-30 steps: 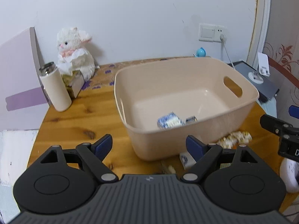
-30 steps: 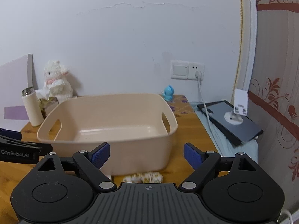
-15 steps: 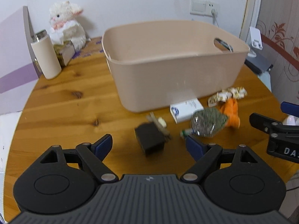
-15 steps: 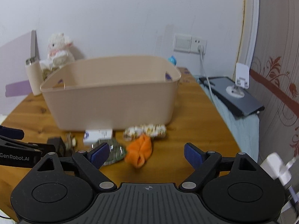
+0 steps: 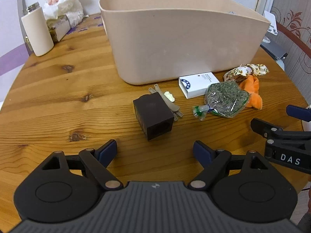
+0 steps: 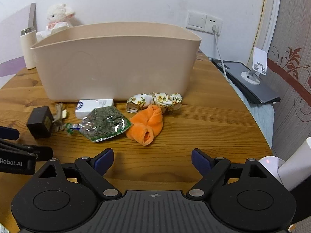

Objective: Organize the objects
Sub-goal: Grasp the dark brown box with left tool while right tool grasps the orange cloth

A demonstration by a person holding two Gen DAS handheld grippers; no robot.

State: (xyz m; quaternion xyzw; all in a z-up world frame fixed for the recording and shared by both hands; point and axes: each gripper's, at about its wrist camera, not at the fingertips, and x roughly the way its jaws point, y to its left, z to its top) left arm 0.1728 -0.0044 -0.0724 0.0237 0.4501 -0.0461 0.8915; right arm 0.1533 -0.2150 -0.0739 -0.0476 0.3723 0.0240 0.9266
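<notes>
Wooden counter (image 5: 58,89) holds a big beige tub (image 5: 182,36), and a row of small things lies just in front of the tub. From big to small they are a clear bag of green bits (image 6: 105,125), an orange sock (image 6: 147,125), a flowery cloth (image 6: 155,101), a white box (image 6: 93,105) and a dark block (image 5: 153,114). Both the left claw (image 5: 155,150) and the right claw (image 6: 152,160) have their fingers wide apart over the counter, holding nothing.
</notes>
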